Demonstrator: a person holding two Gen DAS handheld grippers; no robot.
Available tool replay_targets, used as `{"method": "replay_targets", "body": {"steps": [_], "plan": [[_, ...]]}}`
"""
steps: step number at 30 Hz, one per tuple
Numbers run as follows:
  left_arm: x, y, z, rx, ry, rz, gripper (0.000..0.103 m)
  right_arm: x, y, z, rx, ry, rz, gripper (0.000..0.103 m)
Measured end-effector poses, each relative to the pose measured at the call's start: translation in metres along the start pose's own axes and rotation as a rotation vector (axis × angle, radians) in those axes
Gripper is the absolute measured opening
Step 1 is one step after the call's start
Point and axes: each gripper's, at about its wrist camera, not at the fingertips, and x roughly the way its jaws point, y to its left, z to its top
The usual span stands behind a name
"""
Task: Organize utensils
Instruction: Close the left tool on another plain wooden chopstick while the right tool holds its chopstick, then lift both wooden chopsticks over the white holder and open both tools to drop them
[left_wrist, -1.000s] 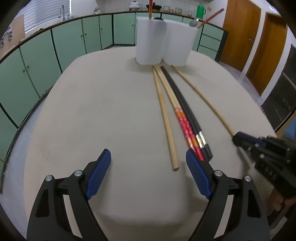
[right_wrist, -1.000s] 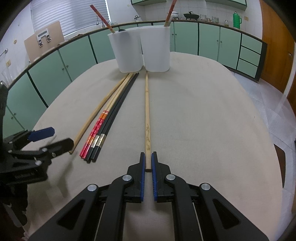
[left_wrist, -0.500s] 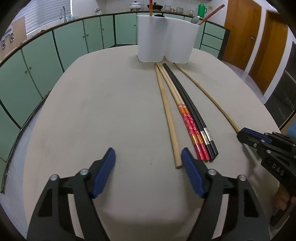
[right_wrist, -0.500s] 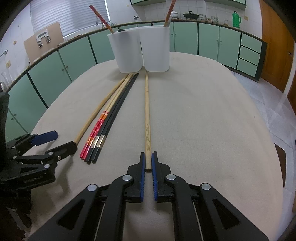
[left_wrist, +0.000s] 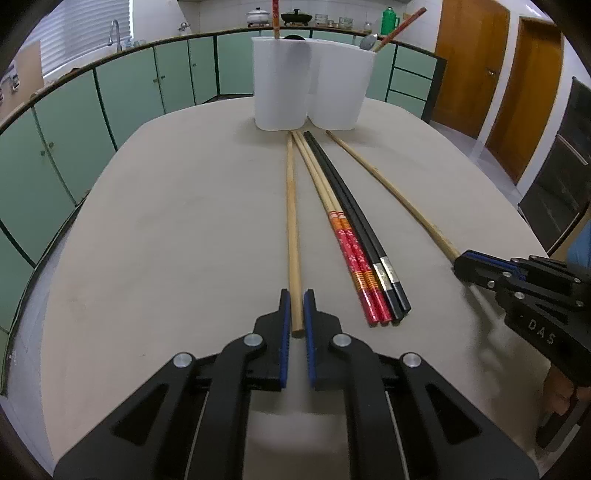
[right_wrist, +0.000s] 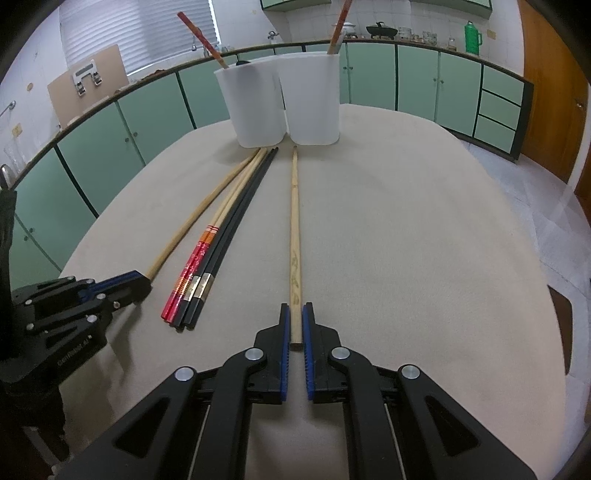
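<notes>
Several chopsticks lie lengthwise on a beige table (left_wrist: 177, 229), pointing at two white cups (left_wrist: 280, 81) at the far end. My left gripper (left_wrist: 294, 306) is shut on the near end of a plain wooden chopstick (left_wrist: 292, 214). My right gripper (right_wrist: 294, 321) is shut on the near end of another wooden chopstick (right_wrist: 294, 221) with dark markings. Between them lie red-patterned chopsticks (left_wrist: 354, 258) and black chopsticks (left_wrist: 354, 218). Both held chopsticks still rest on the table.
The cups hold a few chopsticks and a spoon (left_wrist: 367, 41). The right gripper shows in the left wrist view (left_wrist: 524, 284), the left gripper in the right wrist view (right_wrist: 74, 299). Green cabinets (left_wrist: 122, 92) ring the table; wooden doors (left_wrist: 469, 62) stand to the right.
My left gripper was open; it moved right onto the plain wooden chopstick's near end and shut on it. My right gripper stays shut on its chopstick.
</notes>
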Motion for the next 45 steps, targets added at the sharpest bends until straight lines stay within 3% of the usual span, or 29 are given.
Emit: {"method": "replay_targets", "body": {"steps": [9,20,36,45], "plan": [[-0.045,0.008,0.019,0.012,-0.103,0.02,0.006,-0.036,-0.006,0.018,-0.02,-0.083,0.033,0.007],[-0.111,0.011,0.074,0.052,-0.298,0.007,0.006,-0.096,-0.017,0.075,-0.036,-0.242,0.077,0.007],[-0.142,0.001,0.143,0.119,-0.433,-0.075,0.006,-0.144,-0.009,0.168,-0.118,-0.349,0.142,0.007],[-0.174,-0.013,0.188,0.164,-0.588,-0.1,0.006,-0.18,0.004,0.222,-0.193,-0.466,0.125,0.006]]}}
